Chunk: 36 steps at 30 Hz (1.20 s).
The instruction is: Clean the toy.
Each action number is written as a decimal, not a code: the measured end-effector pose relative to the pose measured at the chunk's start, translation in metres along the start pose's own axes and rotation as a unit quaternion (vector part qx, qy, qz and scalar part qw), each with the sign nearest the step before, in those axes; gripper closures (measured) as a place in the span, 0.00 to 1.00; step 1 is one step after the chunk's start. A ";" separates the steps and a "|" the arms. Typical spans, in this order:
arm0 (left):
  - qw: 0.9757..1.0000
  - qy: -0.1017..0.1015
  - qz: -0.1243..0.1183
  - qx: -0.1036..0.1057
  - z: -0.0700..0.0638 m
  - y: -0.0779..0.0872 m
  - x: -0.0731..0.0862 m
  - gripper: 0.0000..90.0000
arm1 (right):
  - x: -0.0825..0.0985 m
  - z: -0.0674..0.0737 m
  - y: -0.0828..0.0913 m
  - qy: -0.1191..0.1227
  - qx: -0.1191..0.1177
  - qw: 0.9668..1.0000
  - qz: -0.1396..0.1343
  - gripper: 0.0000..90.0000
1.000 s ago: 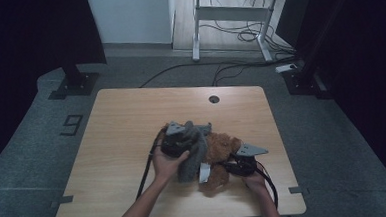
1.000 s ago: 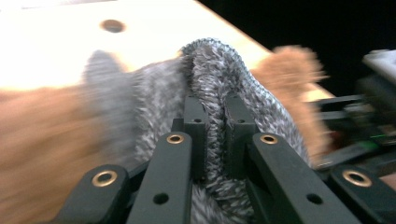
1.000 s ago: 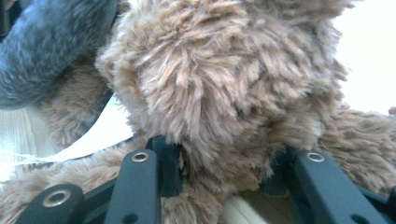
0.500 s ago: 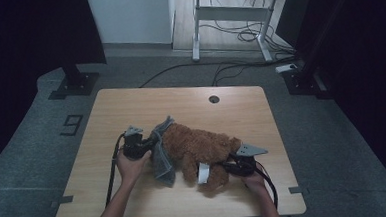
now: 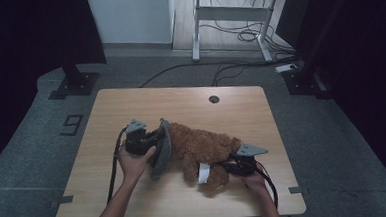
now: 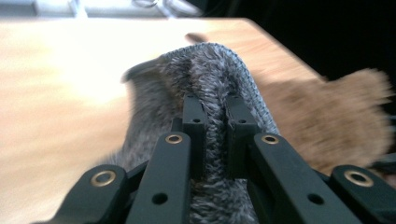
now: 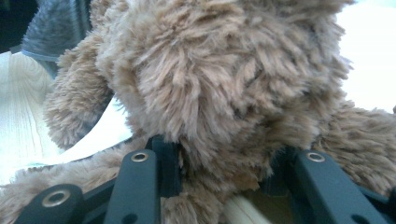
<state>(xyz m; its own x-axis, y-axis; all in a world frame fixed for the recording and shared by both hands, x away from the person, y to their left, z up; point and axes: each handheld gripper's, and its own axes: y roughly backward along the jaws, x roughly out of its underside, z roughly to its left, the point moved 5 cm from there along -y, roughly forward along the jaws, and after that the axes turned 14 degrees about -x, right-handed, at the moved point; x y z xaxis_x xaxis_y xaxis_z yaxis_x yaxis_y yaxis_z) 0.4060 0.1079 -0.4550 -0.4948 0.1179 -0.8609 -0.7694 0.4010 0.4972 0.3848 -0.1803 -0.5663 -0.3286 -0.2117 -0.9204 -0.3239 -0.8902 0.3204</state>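
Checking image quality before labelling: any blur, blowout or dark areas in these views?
High view: dim, surroundings nearly black, table readable. Left gripper view: grey fabric between the jaws sharp, tabletop glare at left, brown plush toy smeared. Right gripper view: fur sharp, upper right corner blown white.

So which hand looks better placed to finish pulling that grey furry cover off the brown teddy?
Probably the left. The left gripper is already clamped on the grey cover at the teddy's end, with table free beside it. The right gripper is busy pinning the brown teddy down.
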 end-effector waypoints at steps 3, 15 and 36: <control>1.000 -0.023 0.000 0.020 -0.030 -0.008 -0.013 0.90 | 0.000 0.000 0.000 0.000 0.001 1.000 0.000 0.65; 0.994 -0.065 0.063 0.053 -0.111 -0.076 -0.024 0.90 | -0.001 -0.003 0.000 0.008 0.027 0.999 0.018 0.61; 0.999 -0.010 0.049 -0.008 -0.007 -0.035 0.001 0.90 | 0.001 -0.005 0.000 0.002 0.028 0.999 0.032 0.62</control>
<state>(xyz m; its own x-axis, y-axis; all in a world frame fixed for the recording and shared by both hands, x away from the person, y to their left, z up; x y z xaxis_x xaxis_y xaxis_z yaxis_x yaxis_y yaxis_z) 0.4298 0.0880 -0.4721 -0.5605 0.1734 -0.8098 -0.7237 0.3729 0.5807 0.3889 -0.1828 -0.5685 -0.3463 -0.2704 -0.8983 -0.3503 -0.8510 0.3912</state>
